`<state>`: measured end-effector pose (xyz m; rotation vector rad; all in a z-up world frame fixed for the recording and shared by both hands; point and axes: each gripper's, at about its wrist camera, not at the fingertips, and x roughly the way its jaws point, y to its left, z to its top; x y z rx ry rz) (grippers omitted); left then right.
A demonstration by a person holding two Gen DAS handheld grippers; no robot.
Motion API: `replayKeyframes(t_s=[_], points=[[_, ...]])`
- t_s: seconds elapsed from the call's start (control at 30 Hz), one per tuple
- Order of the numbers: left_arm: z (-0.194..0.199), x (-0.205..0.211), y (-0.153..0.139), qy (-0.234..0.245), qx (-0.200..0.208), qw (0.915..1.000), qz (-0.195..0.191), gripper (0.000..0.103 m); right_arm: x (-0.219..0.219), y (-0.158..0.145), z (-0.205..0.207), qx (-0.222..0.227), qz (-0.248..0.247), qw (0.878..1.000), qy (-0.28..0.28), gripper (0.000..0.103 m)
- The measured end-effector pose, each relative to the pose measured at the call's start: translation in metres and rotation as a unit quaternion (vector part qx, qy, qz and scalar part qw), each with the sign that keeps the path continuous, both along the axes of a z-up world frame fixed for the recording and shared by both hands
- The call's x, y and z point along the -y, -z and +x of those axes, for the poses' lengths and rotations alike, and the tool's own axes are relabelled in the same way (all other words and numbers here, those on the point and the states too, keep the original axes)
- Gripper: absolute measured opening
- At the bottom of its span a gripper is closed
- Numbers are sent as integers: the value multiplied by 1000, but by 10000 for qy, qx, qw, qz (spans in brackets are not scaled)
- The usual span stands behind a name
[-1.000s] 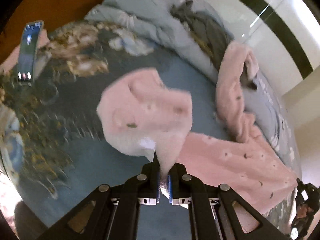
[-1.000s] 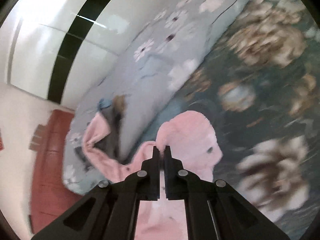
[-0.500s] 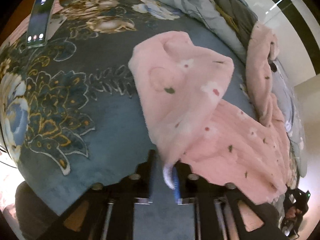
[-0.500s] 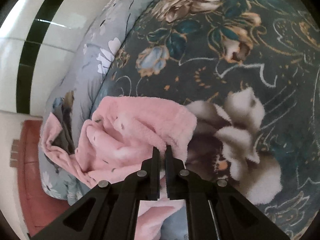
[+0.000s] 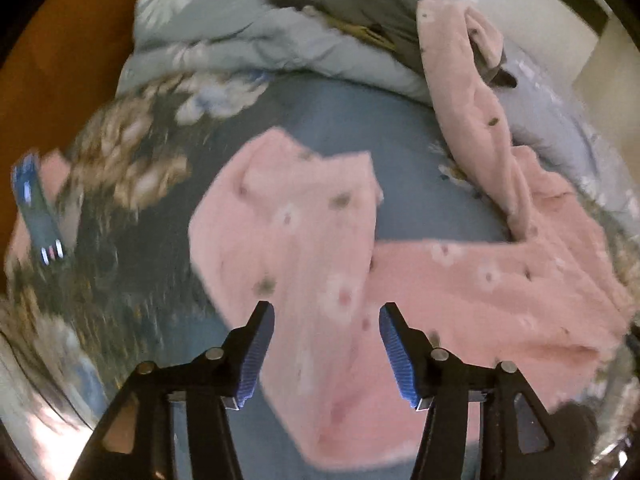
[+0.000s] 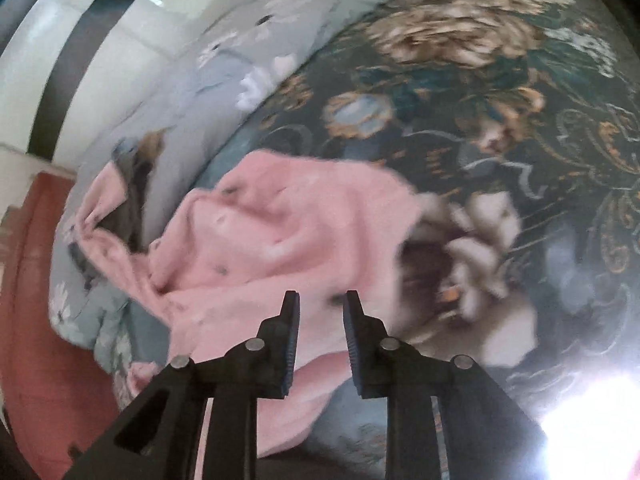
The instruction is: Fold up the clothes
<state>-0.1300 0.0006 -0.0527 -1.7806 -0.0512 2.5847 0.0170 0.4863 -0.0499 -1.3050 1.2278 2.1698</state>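
— Well, the left wrist view?
— The left gripper (image 5: 326, 316) tilts steeply down, jaws just opened wide, nothing pinched; the fuzzy pink flower-dotted garment (image 5: 320, 248) lies folded over on the blue floral bedspread (image 5: 344, 120).
— And the right?
— The right gripper (image 6: 318, 306), jaws just parted narrowly, seemingly clear of the pink fabric (image 6: 280, 232), though blur obscures it.

I can read no text, label, brand or number in either view. The phone (image 5: 38, 216) lying at the left edge of the patterned blanket (image 5: 132, 184) shows a lit screen, and it may carry icons or writing, but the motion blur smears it beyond reading. The pink garment (image 5: 304, 240) bears only small printed flowers.
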Motion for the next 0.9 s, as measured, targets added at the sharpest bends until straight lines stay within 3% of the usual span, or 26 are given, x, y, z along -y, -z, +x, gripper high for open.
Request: replayKeyframes(t_s=[0.17, 0.33, 0.43, 0.47, 0.5, 0.63, 0.7, 0.83, 0.9], points=[[-66, -32, 22, 92, 162, 9977, -659, 59, 18, 2, -7, 5, -39, 9995, -324, 30], [-97, -57, 54, 426, 360, 9869, -1511, 57, 14, 18, 3, 310, -153, 9989, -306, 31], [-101, -60, 67, 544, 428, 9794, -1896, 29, 5, 23, 13, 464, -159, 9986, -171, 31], [-102, -61, 71, 583, 451, 9766, -2022, 12, 2, 24, 16, 508, -142, 9985, -129, 31], [-103, -62, 76, 622, 474, 9735, -2148, 6, 0, 26, 19, 553, -134, 9983, -91, 31], [-106, -57, 63, 711, 76, 9668, -2453, 5, -1, 30, 27, 750, -174, 9970, -16, 31], [-107, -52, 30, 740, -405, 9704, -2264, 5, 1, 30, 28, 818, -223, 9964, -31, 31], [-98, -11, -67, 257, -1448, 9818, -1198, 5, 11, 18, 27, 747, -132, 9971, -74, 31], [-85, 21, -105, -61, -1862, 9802, -667, 5, 14, 10, 26, 639, -138, 9979, -38, 31]])
